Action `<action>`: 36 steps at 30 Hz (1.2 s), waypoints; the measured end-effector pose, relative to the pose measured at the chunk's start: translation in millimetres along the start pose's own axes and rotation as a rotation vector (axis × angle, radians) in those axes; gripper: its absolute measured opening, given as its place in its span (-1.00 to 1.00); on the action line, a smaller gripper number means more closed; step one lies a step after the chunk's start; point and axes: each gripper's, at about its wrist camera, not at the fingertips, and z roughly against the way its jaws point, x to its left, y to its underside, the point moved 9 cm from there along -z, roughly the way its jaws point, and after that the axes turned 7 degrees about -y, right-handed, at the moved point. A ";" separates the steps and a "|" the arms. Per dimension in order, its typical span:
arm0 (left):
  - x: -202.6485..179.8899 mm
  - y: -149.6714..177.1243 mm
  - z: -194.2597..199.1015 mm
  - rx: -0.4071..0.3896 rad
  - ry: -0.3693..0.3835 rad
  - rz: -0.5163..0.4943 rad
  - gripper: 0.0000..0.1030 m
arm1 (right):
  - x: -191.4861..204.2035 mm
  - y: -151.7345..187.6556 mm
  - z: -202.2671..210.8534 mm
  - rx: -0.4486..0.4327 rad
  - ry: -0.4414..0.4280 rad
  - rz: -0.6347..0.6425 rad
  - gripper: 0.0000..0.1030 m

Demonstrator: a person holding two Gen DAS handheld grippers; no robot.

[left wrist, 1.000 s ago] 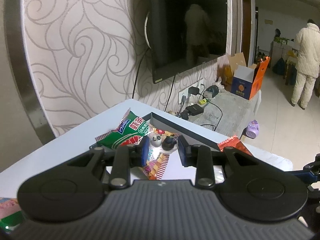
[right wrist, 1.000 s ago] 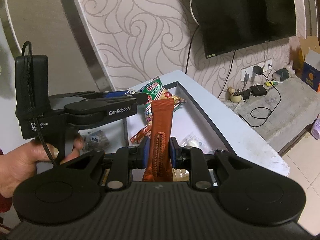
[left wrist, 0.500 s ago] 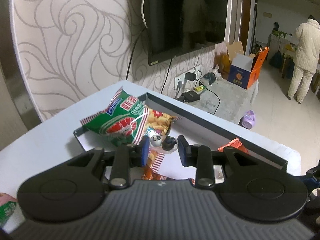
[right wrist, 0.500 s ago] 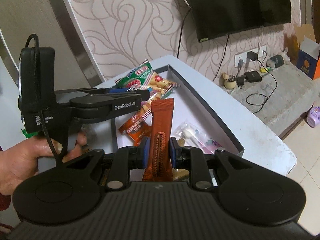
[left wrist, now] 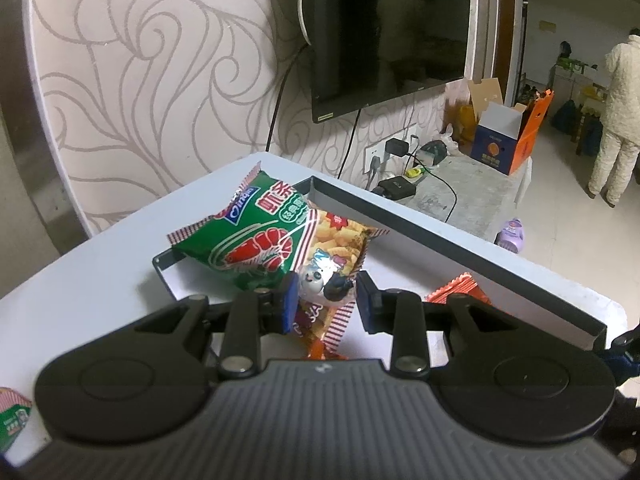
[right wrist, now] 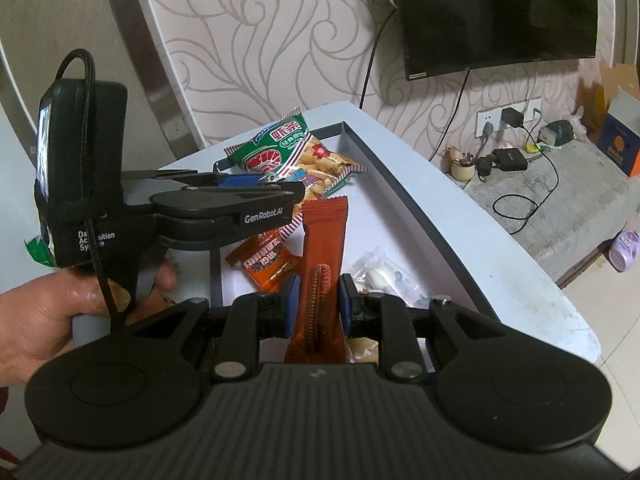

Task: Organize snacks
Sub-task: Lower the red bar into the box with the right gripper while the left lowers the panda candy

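1. Two packets are clamped: a panda candy (left wrist: 326, 285) in the left gripper (left wrist: 325, 304), a brown biscuit pack (right wrist: 320, 280) in the right gripper (right wrist: 318, 300).
2. Both are held over the tray (right wrist: 404, 184), where a green shrimp-chip bag (left wrist: 248, 240) and an orange sachet (right wrist: 268, 260) lie on the surface (left wrist: 88, 280).

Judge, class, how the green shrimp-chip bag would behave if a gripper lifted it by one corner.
The green bag looks puffed with air, so it is probably light for its size. Its glossy film may slip between pads. It already lies half over the tray wall and another packet, so a push would likely slide it.

Home living room (patterned wallpaper (left wrist: 160, 80), wall-mounted TV (left wrist: 392, 32)).
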 end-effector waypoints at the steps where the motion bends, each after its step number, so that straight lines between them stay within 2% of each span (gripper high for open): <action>1: 0.9 0.5 -0.5 0.001 -0.001 0.001 -0.34 | -0.5 -0.1 -0.8 0.001 0.002 0.001 -0.52; 18: 0.6 5.7 -3.5 0.007 0.000 -0.022 -0.34 | -12.4 0.0 -19.8 0.030 0.014 -0.011 -0.52; 36: -1.9 15.0 -9.7 0.050 0.016 -0.020 -0.32 | -20.1 -1.9 -31.4 0.044 0.025 -0.013 -0.52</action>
